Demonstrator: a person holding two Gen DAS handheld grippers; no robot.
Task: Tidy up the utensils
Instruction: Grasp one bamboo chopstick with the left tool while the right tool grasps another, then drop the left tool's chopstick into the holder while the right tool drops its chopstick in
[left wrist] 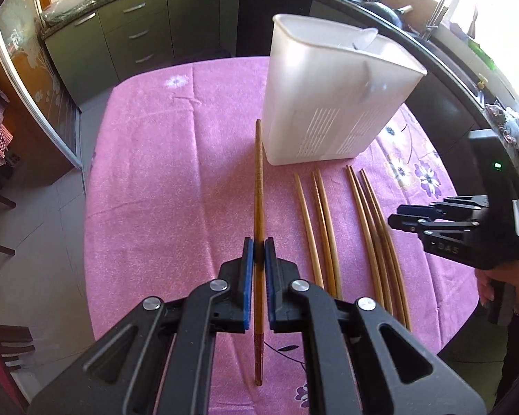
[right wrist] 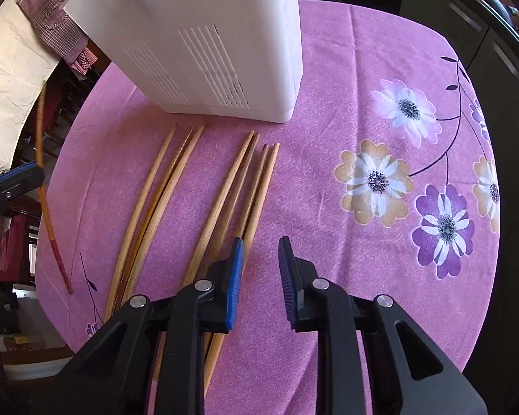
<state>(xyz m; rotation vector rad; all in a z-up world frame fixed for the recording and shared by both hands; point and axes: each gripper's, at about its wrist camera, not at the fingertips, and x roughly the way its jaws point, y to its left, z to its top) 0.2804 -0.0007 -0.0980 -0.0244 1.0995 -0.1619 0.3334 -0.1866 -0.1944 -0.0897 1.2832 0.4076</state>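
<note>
Dark chopstick [left wrist: 258,186]: clamped in left gripper [left wrist: 258,252] fingers, raised off the tabletop [left wrist: 148,173].
Loose chopsticks [right wrist: 190,186]: flat before white holder [right wrist: 204,45] (seven, approx.).
Right gripper [right wrist: 259,263]: fingers part-open, holding nothing.

The only lettering I can read is "DAS", in pale capitals on the black body of my right gripper [left wrist: 403,222], seen from my left wrist. Nothing legible stands on the white slotted utensil holder [left wrist: 332,103] or the flowered tablecloth [left wrist: 162,173].
</note>
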